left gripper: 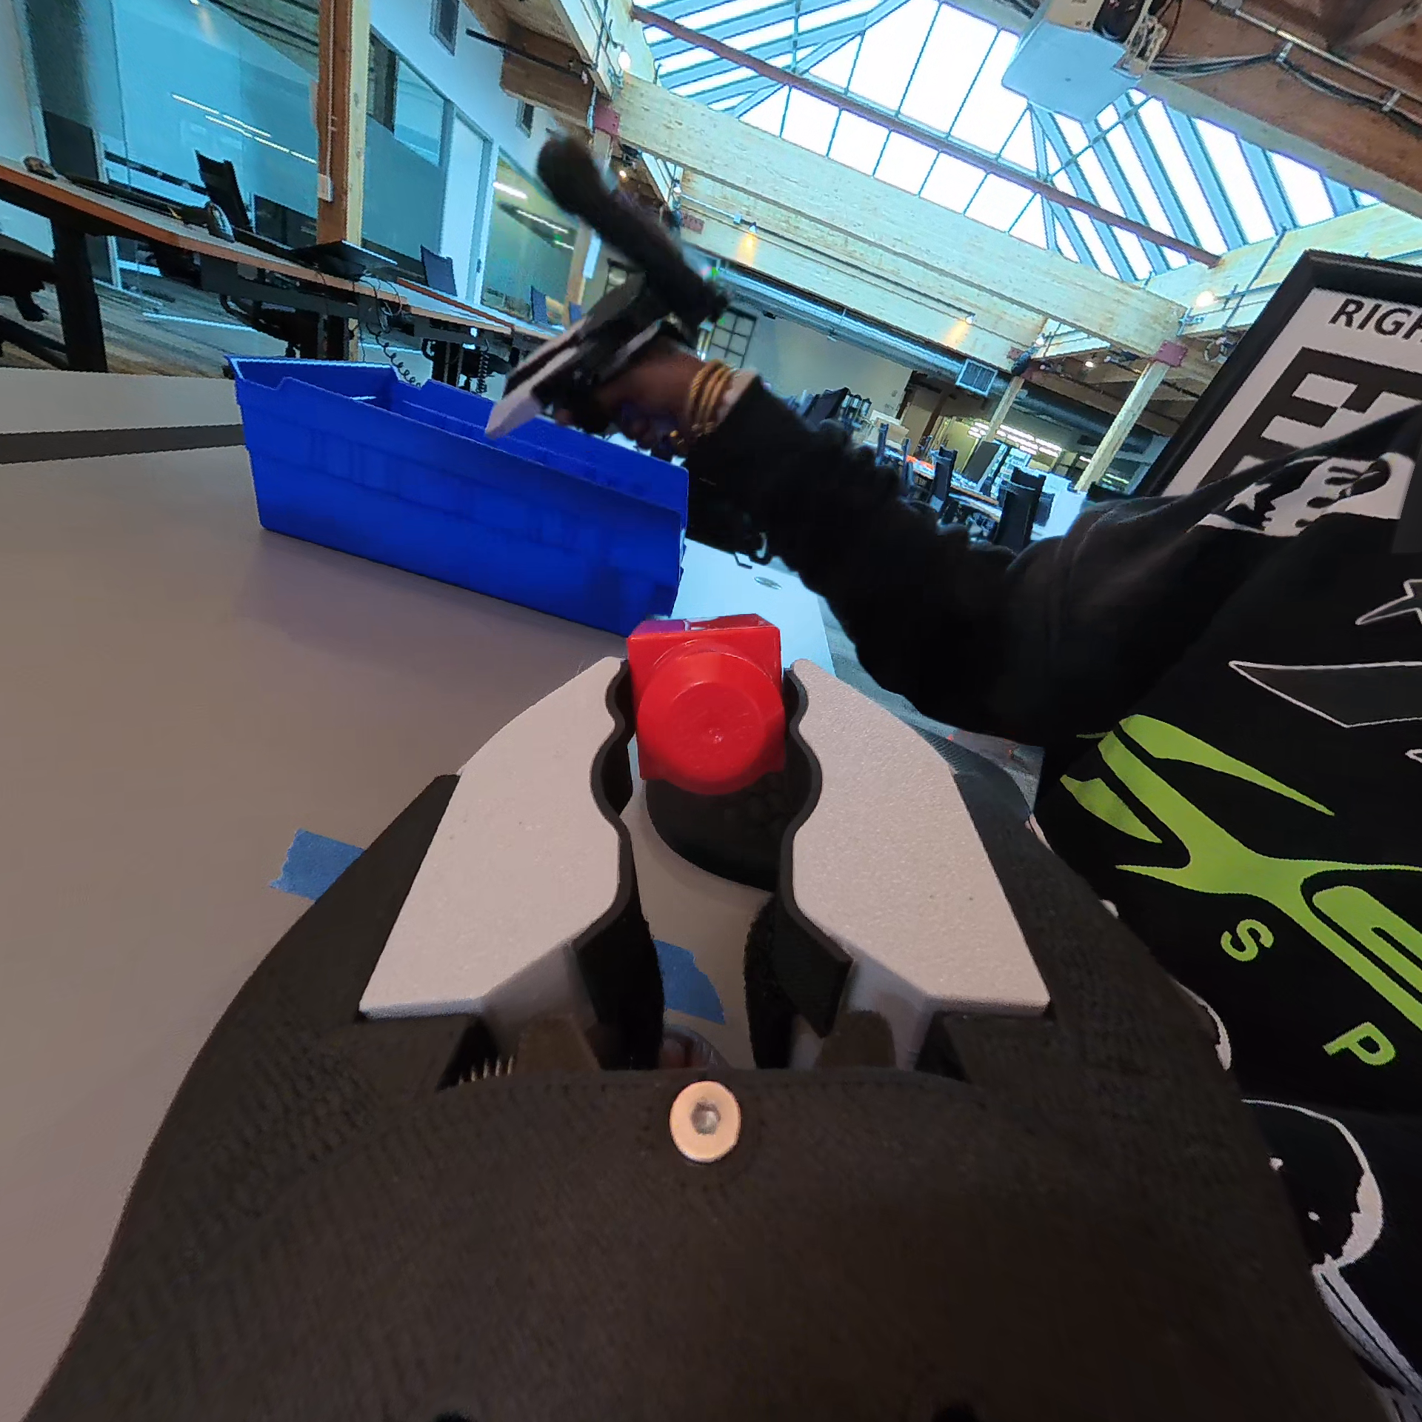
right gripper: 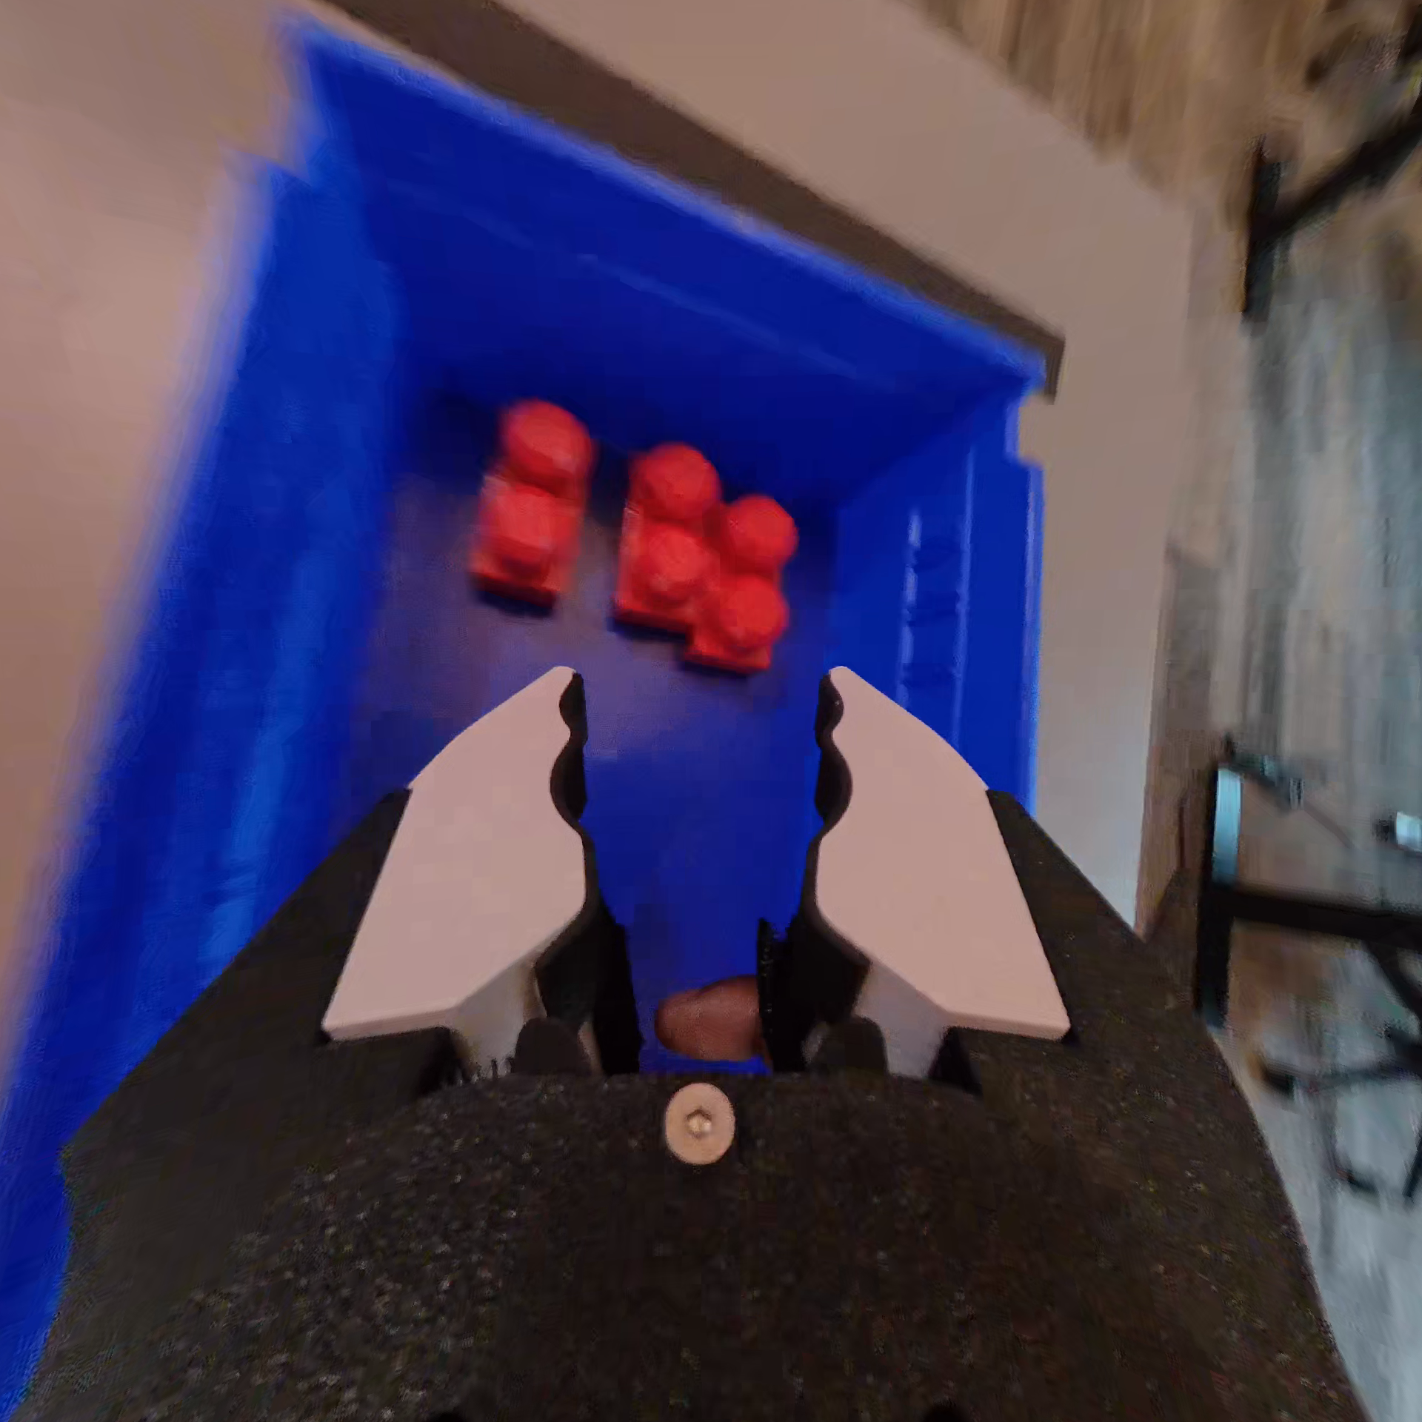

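Left fingers clamp a red brick; right fingers hang wide over the blue bin.

My left gripper point(left gripper: 706, 696) pinches the red brick point(left gripper: 704, 704) at frame centre, stud facing the camera, long axis along the fingers. My right gripper point(right gripper: 700, 692) gapes, nothing held, above red bricks point(right gripper: 677, 539) in the blue bin point(right gripper: 308, 462) on the tabletop point(left gripper: 154, 615).

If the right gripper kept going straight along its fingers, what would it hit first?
Most likely the bare floor of the blue bin, just short of the red blocks lying in it. The right gripper is open and empty. The picture is blurred, so depth is uncertain.
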`<state>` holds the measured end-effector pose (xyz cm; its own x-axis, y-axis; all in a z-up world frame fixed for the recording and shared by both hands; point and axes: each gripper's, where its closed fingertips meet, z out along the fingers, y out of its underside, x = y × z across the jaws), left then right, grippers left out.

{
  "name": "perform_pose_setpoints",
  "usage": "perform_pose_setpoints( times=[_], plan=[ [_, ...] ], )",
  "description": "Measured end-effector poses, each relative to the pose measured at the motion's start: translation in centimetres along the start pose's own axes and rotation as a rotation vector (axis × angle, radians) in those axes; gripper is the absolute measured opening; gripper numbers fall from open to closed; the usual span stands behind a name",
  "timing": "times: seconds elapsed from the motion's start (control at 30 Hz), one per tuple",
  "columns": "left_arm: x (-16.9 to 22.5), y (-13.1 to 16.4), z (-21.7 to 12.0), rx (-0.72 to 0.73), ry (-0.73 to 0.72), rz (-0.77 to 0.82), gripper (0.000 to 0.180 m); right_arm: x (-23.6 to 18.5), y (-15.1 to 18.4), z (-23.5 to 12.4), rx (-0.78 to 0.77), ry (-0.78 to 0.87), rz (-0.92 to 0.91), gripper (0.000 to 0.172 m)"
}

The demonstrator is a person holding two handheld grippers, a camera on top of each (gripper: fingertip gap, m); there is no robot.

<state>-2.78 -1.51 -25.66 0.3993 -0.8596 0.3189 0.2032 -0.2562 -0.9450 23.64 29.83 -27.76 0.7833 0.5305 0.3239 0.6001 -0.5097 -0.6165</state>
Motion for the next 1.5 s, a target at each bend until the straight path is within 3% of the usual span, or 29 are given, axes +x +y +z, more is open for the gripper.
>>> perform_pose_setpoints(
  times=[0.07, 0.13, 0.2, 0.27, 0.4, 0.7, 0.8, 0.93, 1.13, 1.2, 1.33, 1.43, 1.5],
  plan=[
    [0.0, 0.2, 0.1, -0.013, -0.002, 0.008, 0.036, -5.4, -2.8, -4.2, 0.157, -0.151, -0.091, 0.058],
    [0.1, 0.3, 0.2, -0.023, -0.002, 0.018, 0.036, -13.6, -4.3, -9.1, 0.292, -0.441, -0.217, 0.058],
    [0.2, 0.4, 0.2, -0.025, -0.001, 0.027, 0.036, -22.1, -3.8, -14.6, 0.375, -0.784, -0.36, 0.059],
    [0.3, 0.4, 0.2, -0.027, 0.002, 0.035, 0.036, -28.1, -2.2, -18.5, 0.395, -1.027, -0.473, 0.06],
    [0.7, 0.6, 0.3, -0.039, 0.01, 0.055, 0.036, -33.9, 0.0, -19.3, 0.344, -1.178, -0.588, 0.061],
    [1.3, 0.9, 0.4, -0.058, 0.051, 0.07, 0.036, -37.4, 0.1, -18.4, 0.382, -1.339, -0.534, 0.034],
    [1.2, -0.5, 0.0, 0.038, 0.058, 0.026, 0.036, -37.1, -1.2, -19.2, 0.509, -1.397, -0.316, 0.033],
    [0.8, -2.9, -1.1, 0.201, 0.039, -0.027, 0.056, -35.4, -3.7, -20.9, 0.696, -1.506, 0.09, 0.034],
    [1.2, -2.8, -0.5, 0.201, 0.058, -0.056, 0.057, -36.2, -4.3, -20.9, 0.798, -1.486, 0.273, 0.033],
    [1.4, -2.6, -0.4, 0.195, 0.07, -0.047, 0.037, -36.7, -4.1, -20.8, 0.785, -1.499, 0.285, 0.034],
    [1.1, -1.3, -0.1, 0.101, 0.037, -0.014, 0.036, -36.6, -3.0, -19.9, 0.727, -1.464, 0.232, 0.034],
    [0.2, 0.9, 0.5, -0.066, -0.059, 0.083, 0.035, -35.6, -1.3, -18.8, 0.604, -1.367, 0.012, 0.047],
    [1.0, 2.0, 1.1, -0.146, -0.024, 0.128, 0.035, -34.6, -0.1, -19.0, 0.539, -1.299, -0.219, 0.049]
  ],
)
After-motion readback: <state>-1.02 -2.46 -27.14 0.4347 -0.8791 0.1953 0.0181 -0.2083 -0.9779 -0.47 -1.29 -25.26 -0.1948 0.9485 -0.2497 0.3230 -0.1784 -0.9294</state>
